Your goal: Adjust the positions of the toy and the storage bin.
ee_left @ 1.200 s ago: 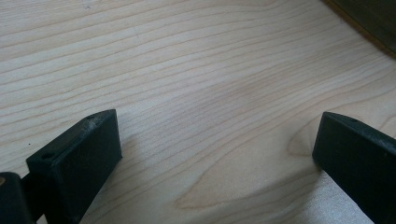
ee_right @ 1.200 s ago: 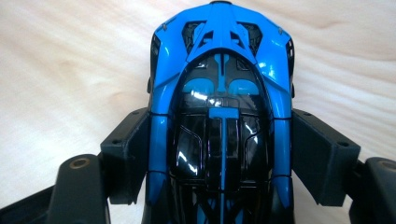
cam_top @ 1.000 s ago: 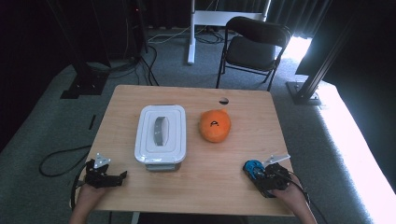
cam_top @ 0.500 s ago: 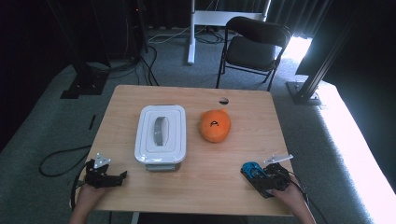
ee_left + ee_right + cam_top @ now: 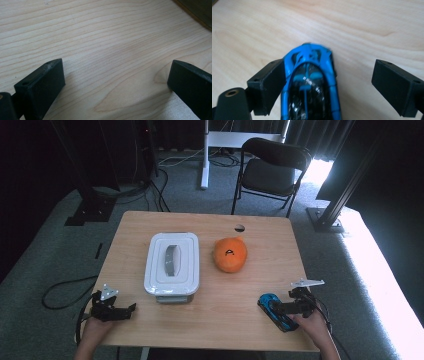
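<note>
Right gripper view looks down on a glossy blue toy car with a dark patterned canopy (image 5: 310,85), lying on the pale wooden table (image 5: 362,30) between the right gripper (image 5: 329,82)'s jaws, which have just been opening wide; one touches its side, the other stands clear.

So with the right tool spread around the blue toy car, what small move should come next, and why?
Probably shift the right tool sideways to centre it. Its jaws have just been opening, and the blue toy car lies on the table between them, against one jaw and well apart from the other.
</note>
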Demonstrator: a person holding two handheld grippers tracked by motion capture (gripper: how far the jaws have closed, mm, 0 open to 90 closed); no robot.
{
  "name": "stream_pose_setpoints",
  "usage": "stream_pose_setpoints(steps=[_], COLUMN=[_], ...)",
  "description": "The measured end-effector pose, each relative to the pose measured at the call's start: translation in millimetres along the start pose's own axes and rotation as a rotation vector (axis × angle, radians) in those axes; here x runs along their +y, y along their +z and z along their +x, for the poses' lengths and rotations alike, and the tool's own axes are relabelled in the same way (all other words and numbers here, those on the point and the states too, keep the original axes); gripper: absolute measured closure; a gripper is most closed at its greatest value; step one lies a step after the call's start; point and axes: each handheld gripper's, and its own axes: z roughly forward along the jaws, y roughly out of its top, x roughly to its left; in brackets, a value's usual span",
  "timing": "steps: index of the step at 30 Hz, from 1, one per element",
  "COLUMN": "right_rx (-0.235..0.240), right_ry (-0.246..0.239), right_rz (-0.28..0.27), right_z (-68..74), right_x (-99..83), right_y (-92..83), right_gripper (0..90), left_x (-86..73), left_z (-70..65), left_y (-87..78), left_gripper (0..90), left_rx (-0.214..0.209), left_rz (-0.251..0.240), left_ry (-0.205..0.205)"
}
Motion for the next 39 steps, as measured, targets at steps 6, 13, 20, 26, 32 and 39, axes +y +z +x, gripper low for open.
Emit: stream_pose_setpoints(steps=[6, 13, 20, 26, 32, 39], right_rx=[-0.031, -0.005, -0.037, -0.039, 0.005, 0.046], right_ry=[-0.005, -0.03, -0.061, -0.013, -0.056, -0.067], right_rz=[-0.042, -0.14, -0.176, -0.165, -0.162, -0.184], right_z=[-0.1, -6.0, -2.7, -2.6, 6.6, 10.2], right_x=[8.3, 21.5, 33.0, 39.6, 46.7, 58.9], right_y=[1.8, -0.1, -4.5, -4.0, -0.4, 3.2], right_gripper=[12.6, 13.8, 12.4, 10.4, 10.4, 10.4], left_x=[0.0, 0.0, 0.0, 0.0, 0.0, 0.0], left_z=[0.0, 0.0, 0.0, 0.0, 0.0, 0.0], left_y=[0.0, 0.1, 0.1, 0.1, 0.1, 0.1], left_gripper=[1.5, 1.5, 1.5, 1.5, 1.5, 1.5], left_rx=[0.0, 0.0, 0.0, 0.0, 0.0, 0.0], left_rz=[0.0, -0.001, -0.001, -0.001, -0.001, -0.001], left_ry=[0.0, -0.001, -0.001, -0.001, -0.001, -0.001])
